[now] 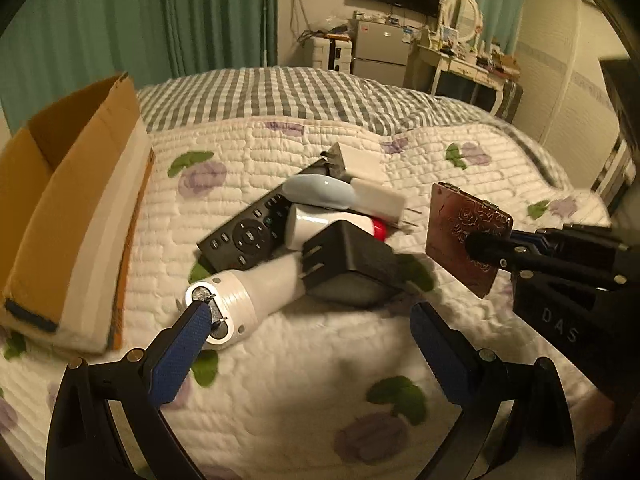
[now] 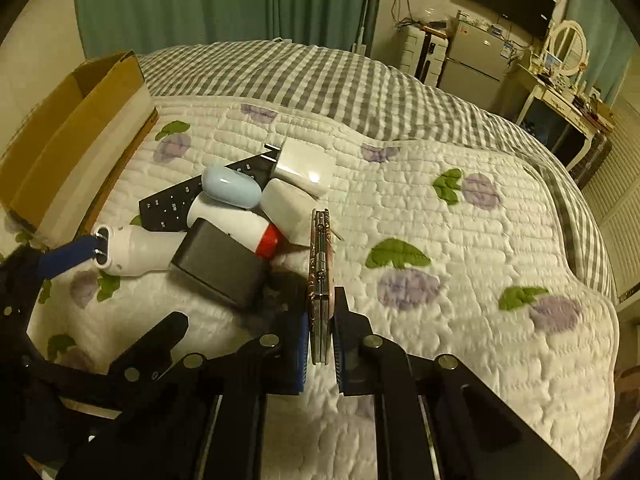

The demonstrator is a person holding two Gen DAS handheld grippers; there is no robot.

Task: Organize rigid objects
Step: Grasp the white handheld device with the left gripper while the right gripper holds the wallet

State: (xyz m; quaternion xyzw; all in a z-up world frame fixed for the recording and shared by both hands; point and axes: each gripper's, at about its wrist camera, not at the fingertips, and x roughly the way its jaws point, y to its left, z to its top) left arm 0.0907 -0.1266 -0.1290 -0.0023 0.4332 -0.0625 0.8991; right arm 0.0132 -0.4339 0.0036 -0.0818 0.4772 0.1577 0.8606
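Note:
A pile of rigid items lies on the quilt: a black remote (image 1: 244,236), a light-blue oval case (image 1: 320,194), a white bottle with a red cap (image 1: 332,228), a black plug adapter (image 1: 348,264), two white chargers (image 1: 356,162) and a white shaver-like device (image 1: 248,300). My left gripper (image 1: 312,320) is open; its left finger touches the white device's (image 2: 136,252) head. My right gripper (image 2: 322,320) is shut on a brown hinged compact (image 2: 320,272), seen edge-on and held above the quilt right of the pile. In the left wrist view the compact (image 1: 468,236) shows its rose-engraved face.
An open cardboard box (image 1: 68,208) stands on the bed left of the pile, its opening facing up. The flowered quilt (image 2: 460,240) stretches to the right. A grey checked blanket (image 1: 280,92) covers the far bed. A fridge, dressing table and curtains stand behind.

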